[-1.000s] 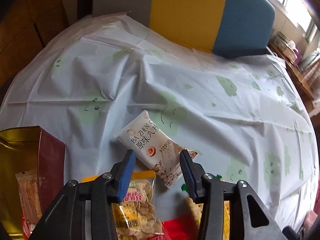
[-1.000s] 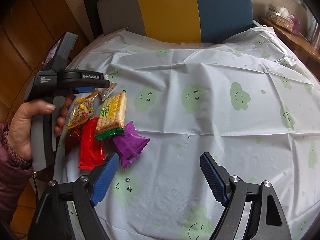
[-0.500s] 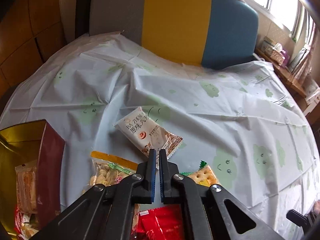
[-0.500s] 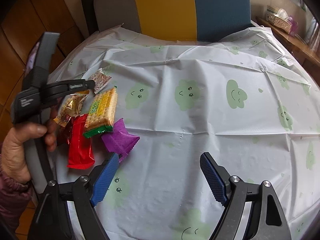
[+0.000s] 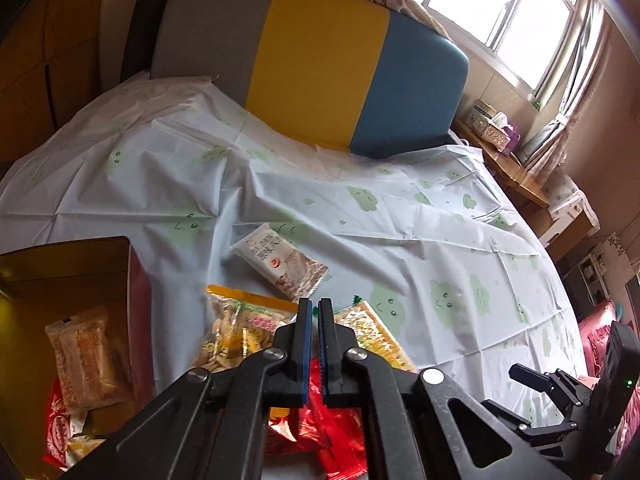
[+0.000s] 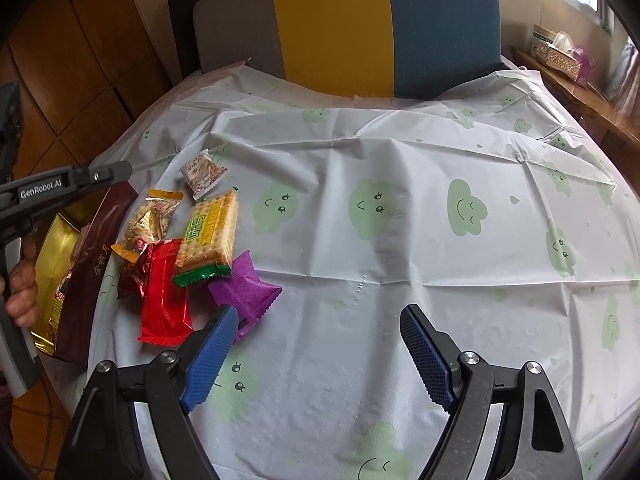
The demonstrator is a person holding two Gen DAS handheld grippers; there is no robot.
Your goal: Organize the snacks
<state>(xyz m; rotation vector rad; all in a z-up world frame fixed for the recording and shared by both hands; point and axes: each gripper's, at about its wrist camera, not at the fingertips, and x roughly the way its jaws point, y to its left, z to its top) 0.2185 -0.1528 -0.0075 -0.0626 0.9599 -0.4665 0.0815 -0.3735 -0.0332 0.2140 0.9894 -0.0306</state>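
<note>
A round bench (image 6: 400, 220) draped in a white plastic cloth printed with smiling green clouds fills most of the room, with a grey, yellow and blue padded chair back (image 5: 316, 64) pushed up at its far side. At the bench's left edge stands an open maroon box with a gold lining (image 5: 68, 276), a few wrapped snacks already lying inside. Just beside it the loose snacks cluster: a long cracker pack with green ends (image 6: 210, 236), a red foil packet (image 6: 164, 296), a clear bag of pale chips with orange trim (image 6: 150, 220), a purple pouch (image 6: 244, 290) and a small white packet (image 5: 280, 262) a little apart. The left claw (image 5: 314, 320) is clenched with nothing in it, above the pile. The right claw (image 6: 316, 356) hangs released over bare cloth.
</note>
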